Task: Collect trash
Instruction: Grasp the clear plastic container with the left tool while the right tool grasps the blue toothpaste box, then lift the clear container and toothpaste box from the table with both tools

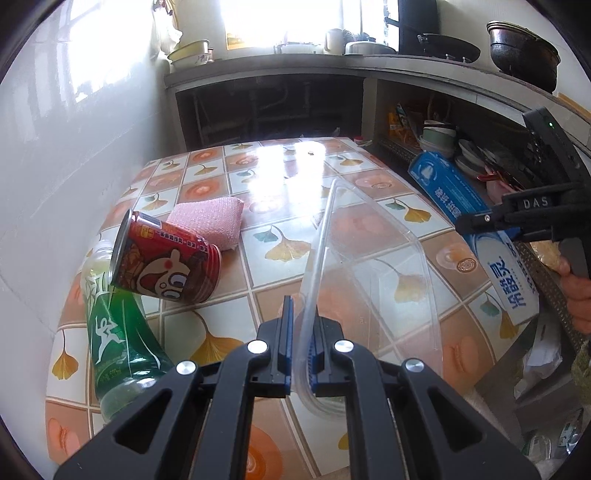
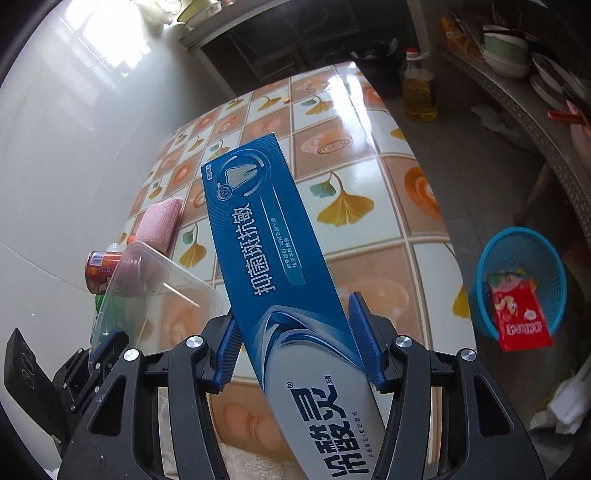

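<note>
My right gripper (image 2: 295, 343) pinches the toothpaste box (image 2: 273, 236) across its width, held above the surface (image 2: 369, 155); my left gripper (image 1: 302, 328) clamps the clear container's (image 1: 369, 258) rim. The blue basket (image 2: 521, 284) sits on the floor to my right; the long box could pivot and miss it.

Sunlit kitchen corner

A glossy white tiled wall (image 1: 74, 155) flanked the orange ginkgo-leaf patterned tabletop (image 1: 280, 236); bright windows (image 1: 280, 18) glared above a grey concrete counter (image 1: 295, 66), grey floor (image 2: 491, 177) beside.
</note>
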{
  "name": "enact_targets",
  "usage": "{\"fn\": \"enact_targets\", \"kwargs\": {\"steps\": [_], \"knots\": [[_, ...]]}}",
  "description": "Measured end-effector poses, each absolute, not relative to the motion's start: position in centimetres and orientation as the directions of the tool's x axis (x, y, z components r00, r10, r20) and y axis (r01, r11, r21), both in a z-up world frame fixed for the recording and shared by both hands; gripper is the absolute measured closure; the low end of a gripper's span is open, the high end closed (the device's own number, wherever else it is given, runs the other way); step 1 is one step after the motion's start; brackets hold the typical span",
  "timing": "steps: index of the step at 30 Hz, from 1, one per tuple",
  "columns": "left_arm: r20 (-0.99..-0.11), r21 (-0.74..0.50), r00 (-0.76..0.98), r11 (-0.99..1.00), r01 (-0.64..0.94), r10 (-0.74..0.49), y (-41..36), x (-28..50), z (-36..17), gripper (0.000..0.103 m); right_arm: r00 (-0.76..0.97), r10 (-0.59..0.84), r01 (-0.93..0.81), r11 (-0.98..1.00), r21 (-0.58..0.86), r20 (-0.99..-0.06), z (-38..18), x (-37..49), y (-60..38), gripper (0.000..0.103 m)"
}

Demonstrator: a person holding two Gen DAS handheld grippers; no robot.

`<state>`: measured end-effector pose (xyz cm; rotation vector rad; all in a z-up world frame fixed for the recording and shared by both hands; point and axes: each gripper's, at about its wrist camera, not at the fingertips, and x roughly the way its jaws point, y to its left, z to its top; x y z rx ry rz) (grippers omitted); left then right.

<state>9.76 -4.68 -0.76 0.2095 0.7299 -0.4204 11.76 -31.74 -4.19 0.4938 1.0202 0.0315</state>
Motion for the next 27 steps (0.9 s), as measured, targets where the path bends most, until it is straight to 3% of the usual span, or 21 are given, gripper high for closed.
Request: {"fn": "enact_targets", "kwargs": {"steps": [11, 27], "knots": [[-0.684, 0.071, 0.684, 0.909, 0.411, -0.255, -4.6, 9.9, -0.8, 0.097, 0.557, 0.27, 0.261, 0.841, 0.475, -0.785, -5.2, 8.4, -33.1, 0.051], [-0.759, 0.022, 0.607, 0.922, 0.388, -0.237, -4.9, 10.7, -3.1, 0.093, 0.526, 0.202, 0.268, 0.882, 0.387, -0.826, -6.2, 8.6, -31.4, 0.051]]}}
